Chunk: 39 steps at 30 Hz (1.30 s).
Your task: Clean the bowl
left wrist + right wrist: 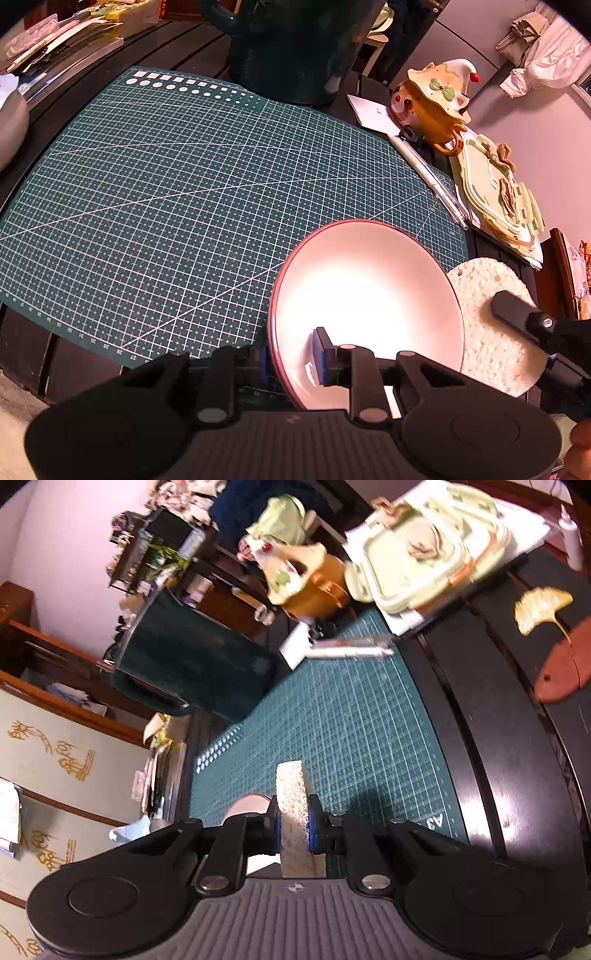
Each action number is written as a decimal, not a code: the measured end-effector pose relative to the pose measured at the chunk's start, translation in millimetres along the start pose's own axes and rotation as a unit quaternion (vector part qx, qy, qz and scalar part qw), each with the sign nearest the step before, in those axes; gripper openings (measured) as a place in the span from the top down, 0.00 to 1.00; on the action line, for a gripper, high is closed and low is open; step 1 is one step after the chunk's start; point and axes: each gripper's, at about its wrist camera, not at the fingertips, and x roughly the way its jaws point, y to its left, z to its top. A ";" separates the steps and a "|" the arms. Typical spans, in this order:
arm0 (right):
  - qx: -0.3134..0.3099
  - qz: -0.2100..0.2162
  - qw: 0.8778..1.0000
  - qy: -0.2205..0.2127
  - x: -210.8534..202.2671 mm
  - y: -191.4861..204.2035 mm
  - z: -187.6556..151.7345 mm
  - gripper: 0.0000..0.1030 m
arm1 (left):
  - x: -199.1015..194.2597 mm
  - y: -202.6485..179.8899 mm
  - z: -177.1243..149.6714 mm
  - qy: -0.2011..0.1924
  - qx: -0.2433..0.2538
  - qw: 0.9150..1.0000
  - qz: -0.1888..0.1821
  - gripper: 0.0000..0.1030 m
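A white bowl (365,291) with a red rim rests on the green cutting mat (177,184) at its near right corner. My left gripper (291,360) is shut on the bowl's near rim, one finger inside and one outside. A pale round sponge (491,332) sits just right of the bowl. My right gripper (293,827) is shut on the sponge (291,797) and holds it edge-on above the mat (351,716). One right finger (517,312) shows across the sponge in the left wrist view. A bit of the bowl (247,805) shows left of the right gripper.
A dark green pot (295,48) stands at the mat's far edge. A pen (428,177), a ceramic figurine (436,99) and stacked pale lids (495,192) lie along the right side. Papers (66,37) lie at the far left. The dark table (498,701) carries a leaf-shaped piece (539,605).
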 end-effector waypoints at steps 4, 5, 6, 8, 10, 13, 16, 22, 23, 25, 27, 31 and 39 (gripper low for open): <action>0.000 -0.033 0.999 0.043 19.1 -4.8 -7.3 0.88 | -0.4 0.3 0.1 0.000 0.000 1.000 -0.001 0.79; 0.003 -0.035 0.998 0.045 20.0 -6.1 -7.5 0.88 | -0.5 0.3 0.1 0.000 0.000 1.000 -0.001 0.79; 0.006 -0.033 0.998 0.046 19.7 -7.2 -6.9 0.88 | -0.5 0.3 0.0 0.000 0.000 1.000 0.000 0.79; 0.016 -0.015 0.999 0.033 11.6 -7.7 -1.8 0.88 | -0.3 0.0 1.2 0.001 0.000 1.000 0.000 0.79; 0.017 -0.001 1.000 0.013 2.3 -7.0 2.7 0.88 | -0.2 -0.2 2.0 0.001 0.000 1.000 0.001 0.79; 0.026 0.002 1.000 0.015 3.2 -10.6 4.1 0.88 | -0.1 -2.3 2.4 0.001 -0.001 1.000 0.001 0.79; 0.038 -0.021 0.997 0.059 19.9 -17.1 -1.6 0.88 | 0.1 -3.0 3.8 0.001 -0.002 1.000 0.001 0.79; 0.020 -0.009 0.999 0.029 6.2 -9.2 3.3 0.88 | 0.8 -2.3 3.8 0.001 0.005 1.000 0.000 0.78; 0.018 -0.009 1.000 0.024 4.4 -8.7 4.2 0.88 | 0.9 -2.9 3.4 0.001 0.014 1.000 -0.001 0.77; 0.022 -0.013 0.999 0.028 6.7 -10.9 3.6 0.88 | 1.0 -4.3 2.5 0.000 0.032 0.999 -0.005 0.75; 0.025 -0.014 0.999 0.033 9.9 -12.8 2.4 0.88 | 1.2 -5.7 1.6 0.000 0.051 0.999 -0.008 0.72; 0.012 -0.020 0.999 0.039 14.8 -10.2 -0.2 0.88 | 1.1 -11.6 -4.4 -0.013 0.085 0.996 -0.014 0.61; 0.009 -0.022 0.999 0.036 13.8 -12.2 0.4 0.88 | 1.4 -16.7 -8.6 -0.023 0.093 0.995 -0.019 0.51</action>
